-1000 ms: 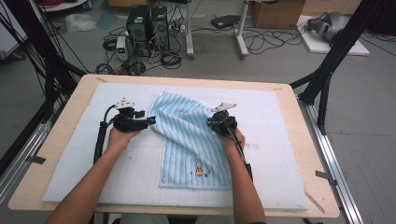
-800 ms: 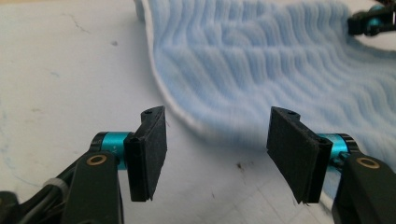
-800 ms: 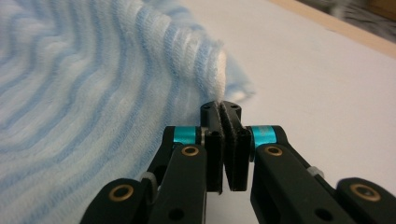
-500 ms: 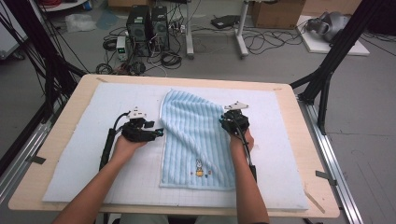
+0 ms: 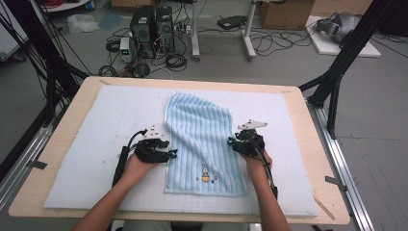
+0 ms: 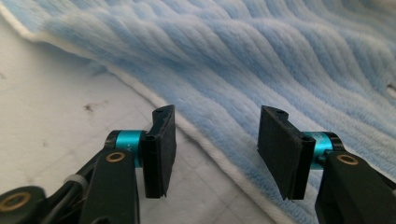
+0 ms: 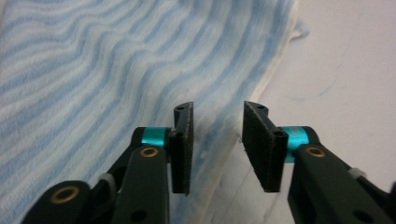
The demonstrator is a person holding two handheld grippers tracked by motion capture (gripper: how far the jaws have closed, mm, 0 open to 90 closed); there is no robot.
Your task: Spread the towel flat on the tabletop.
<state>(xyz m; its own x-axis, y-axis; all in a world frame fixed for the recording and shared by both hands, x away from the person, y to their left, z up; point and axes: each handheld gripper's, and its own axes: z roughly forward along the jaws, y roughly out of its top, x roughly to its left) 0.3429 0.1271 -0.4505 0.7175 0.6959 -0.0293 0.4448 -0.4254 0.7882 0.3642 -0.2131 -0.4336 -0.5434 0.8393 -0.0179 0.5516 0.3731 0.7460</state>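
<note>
Both tongs, left (image 5: 172,154) and right (image 5: 231,142), gape open astride the towel (image 5: 202,134) hems mid-frame; closing shallow could miss the lower layer.

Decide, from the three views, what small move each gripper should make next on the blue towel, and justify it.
Probably ease both grippers forward and close on the towel's long edges. The left gripper is open, its fingers straddling the white hem; the right gripper is open astride the opposite edge. Neither holds cloth yet, and the towel lies folded narrow on the white mat.
</note>
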